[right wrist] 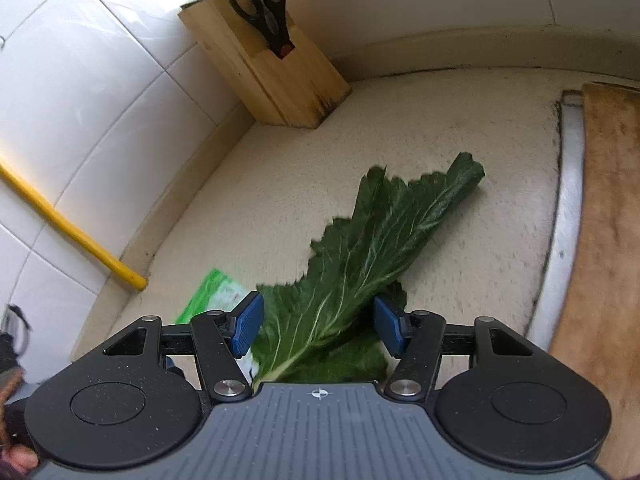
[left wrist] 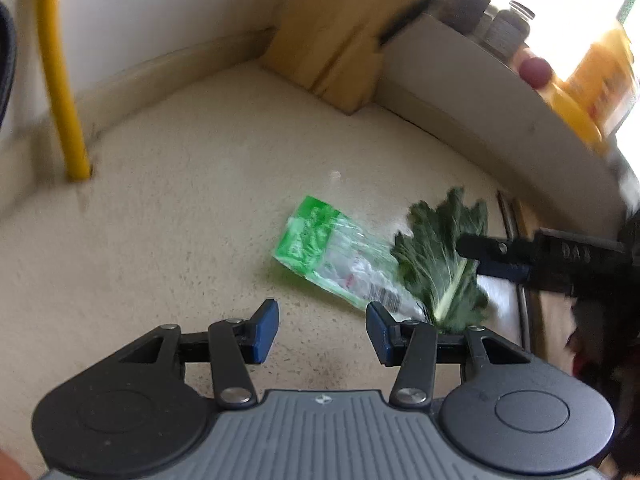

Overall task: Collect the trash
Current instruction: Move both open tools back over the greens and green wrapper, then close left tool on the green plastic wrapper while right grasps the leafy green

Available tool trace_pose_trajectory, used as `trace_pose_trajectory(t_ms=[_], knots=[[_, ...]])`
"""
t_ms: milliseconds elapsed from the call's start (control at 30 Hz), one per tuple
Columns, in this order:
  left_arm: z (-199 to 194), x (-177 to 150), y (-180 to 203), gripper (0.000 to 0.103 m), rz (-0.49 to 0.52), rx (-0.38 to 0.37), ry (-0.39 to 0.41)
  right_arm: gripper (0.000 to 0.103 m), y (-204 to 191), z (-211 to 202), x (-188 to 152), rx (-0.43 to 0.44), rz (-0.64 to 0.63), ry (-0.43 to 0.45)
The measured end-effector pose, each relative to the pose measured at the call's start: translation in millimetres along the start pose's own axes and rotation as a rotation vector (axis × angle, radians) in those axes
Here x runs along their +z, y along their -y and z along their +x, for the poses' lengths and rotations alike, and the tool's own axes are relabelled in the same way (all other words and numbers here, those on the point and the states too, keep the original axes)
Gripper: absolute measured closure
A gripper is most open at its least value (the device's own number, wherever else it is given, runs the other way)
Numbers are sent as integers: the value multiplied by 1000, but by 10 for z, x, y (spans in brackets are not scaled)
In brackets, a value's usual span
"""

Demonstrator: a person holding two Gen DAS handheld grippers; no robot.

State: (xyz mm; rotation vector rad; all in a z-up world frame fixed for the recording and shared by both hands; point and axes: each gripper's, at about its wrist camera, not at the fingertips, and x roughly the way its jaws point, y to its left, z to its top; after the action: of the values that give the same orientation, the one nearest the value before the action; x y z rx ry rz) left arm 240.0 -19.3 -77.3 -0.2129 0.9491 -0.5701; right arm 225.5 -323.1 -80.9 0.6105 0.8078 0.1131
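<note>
A green and clear plastic wrapper [left wrist: 340,254] lies flat on the speckled countertop, with a dark green leaf [left wrist: 440,256] beside it on the right. My left gripper [left wrist: 322,330] hovers open just short of the wrapper, nothing between its blue pads. In the right wrist view the leaf [right wrist: 384,240] stretches away from me, its stem end lying between the open fingers of my right gripper [right wrist: 319,326]. A corner of the wrapper [right wrist: 212,296] peeks out at the leaf's left. The right gripper [left wrist: 492,254] reaches in over the leaf in the left wrist view.
A wooden knife block [right wrist: 264,60] with black scissors [right wrist: 260,0] stands in the back corner. A yellow pipe [left wrist: 60,80] runs down the tiled wall. Jars [left wrist: 468,0] and a yellow bottle [left wrist: 596,76] sit on the window ledge. A wooden board [right wrist: 608,220] lies over a metal sink edge [right wrist: 564,220] at right.
</note>
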Motion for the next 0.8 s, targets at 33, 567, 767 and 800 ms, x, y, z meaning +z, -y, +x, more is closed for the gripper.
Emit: trace_pose_trajectory(t_ms=[33,567,767,800], knots=[[16,15,-37,58,-28,-18,3,36,19,10,23,10,-3,-3],[539,343,-28,61,-143,-261,17,82,357,300,401,141,116,-119],[696,414,161,102,-59,-215,-21,91,284,362,416,125,71,-95],[688,409,179,102,-51,-226,-22,92,294,340,414,139,79,-85]])
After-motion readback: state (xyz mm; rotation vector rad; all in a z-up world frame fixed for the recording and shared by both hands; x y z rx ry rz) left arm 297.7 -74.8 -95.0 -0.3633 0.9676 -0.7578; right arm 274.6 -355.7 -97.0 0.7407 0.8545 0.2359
